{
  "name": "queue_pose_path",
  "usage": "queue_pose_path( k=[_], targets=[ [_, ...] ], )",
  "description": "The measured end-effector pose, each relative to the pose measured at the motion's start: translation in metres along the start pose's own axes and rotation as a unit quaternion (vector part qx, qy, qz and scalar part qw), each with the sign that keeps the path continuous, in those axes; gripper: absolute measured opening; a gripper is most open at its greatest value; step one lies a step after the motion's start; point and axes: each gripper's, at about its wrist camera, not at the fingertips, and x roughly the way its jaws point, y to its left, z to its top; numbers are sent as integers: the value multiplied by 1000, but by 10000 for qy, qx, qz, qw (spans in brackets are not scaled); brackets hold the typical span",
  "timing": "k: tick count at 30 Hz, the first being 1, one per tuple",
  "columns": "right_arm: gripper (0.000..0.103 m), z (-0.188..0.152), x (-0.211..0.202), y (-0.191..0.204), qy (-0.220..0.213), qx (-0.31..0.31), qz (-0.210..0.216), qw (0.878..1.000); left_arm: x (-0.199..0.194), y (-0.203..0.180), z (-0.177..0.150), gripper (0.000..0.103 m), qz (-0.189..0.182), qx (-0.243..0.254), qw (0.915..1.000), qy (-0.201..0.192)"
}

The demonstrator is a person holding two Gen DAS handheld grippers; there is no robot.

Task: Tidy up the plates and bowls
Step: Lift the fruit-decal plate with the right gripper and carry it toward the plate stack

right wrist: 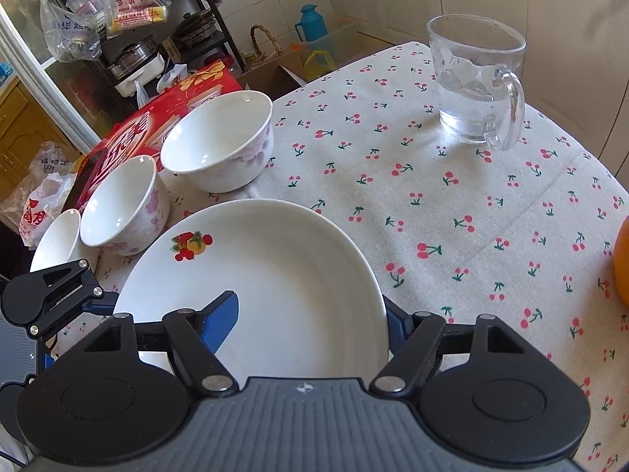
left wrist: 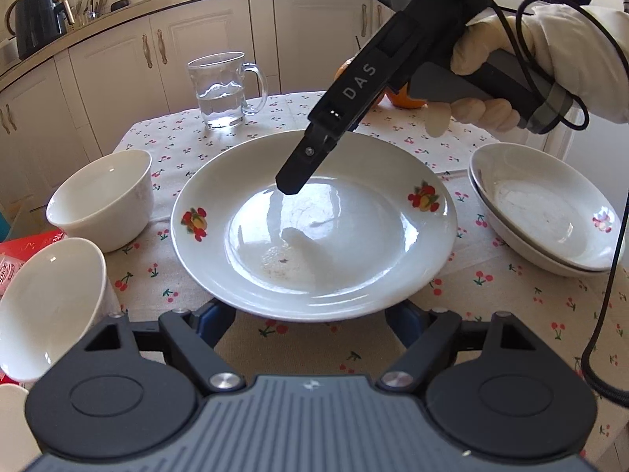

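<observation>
One white plate [left wrist: 314,236] [right wrist: 275,275] sat in the middle of the desk [left wrist: 491,306], on a cloth with little red cherries. The left tool [left wrist: 308,320] was at the near edge of the plate. Its two fingers stood wide apart, and the plate's rim hid their tips, so I could not tell if they had hold of it. The right tool [right wrist: 310,322] [left wrist: 289,187] came down at the plate from the other side, held by a gloved hand [left wrist: 511,63]. One blue pad [right wrist: 224,318] lay over the inside of the plate and the other finger was right by the outside of the rim. Its jaws were partly open, but I could not tell if they pinched the plate.

The plate was round, shiny and a bit deep, with small fruit pictures on its rim. A few crumbs or spots were in its middle.

Three white bowls [right wrist: 220,141] [right wrist: 122,200] [right wrist: 55,240] stood in a row beside the plate. Two more plates [left wrist: 546,212] were stacked on the other side. A glass mug [left wrist: 224,90] with water stood farther back, and an orange [left wrist: 405,100] was near it.
</observation>
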Motion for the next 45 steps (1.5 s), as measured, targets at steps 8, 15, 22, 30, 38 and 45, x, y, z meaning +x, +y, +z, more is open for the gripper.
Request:
queue_pose_path(
  k=[8,15,22,30,38,45],
  targets=[
    [80,-30,-16,26,-70,184,-83,9998,-25,-11,-12,83,-219,222,9995,66],
    [80,-51,-40,45,-290,315,-196,9989,-43,-18,-14,83,-356,408,9985,31],
    [80,-71,-62,57,-477,460,-352,9972,-55,-28,-14,83,-544,641,9965,12],
    [80,-101,-87,61,-624,679,-580,9941,-59,-48,-9,83,-821,968,9919,-8],
    [80,-132,-117,53,-833,995,-923,9872,-53,-73,4,83,-1231,1237,9847,-17],
    [80,-164,-135,37,-961,1386,-1150,9789,-41,-90,13,83,-1464,1384,9795,69]
  ],
)
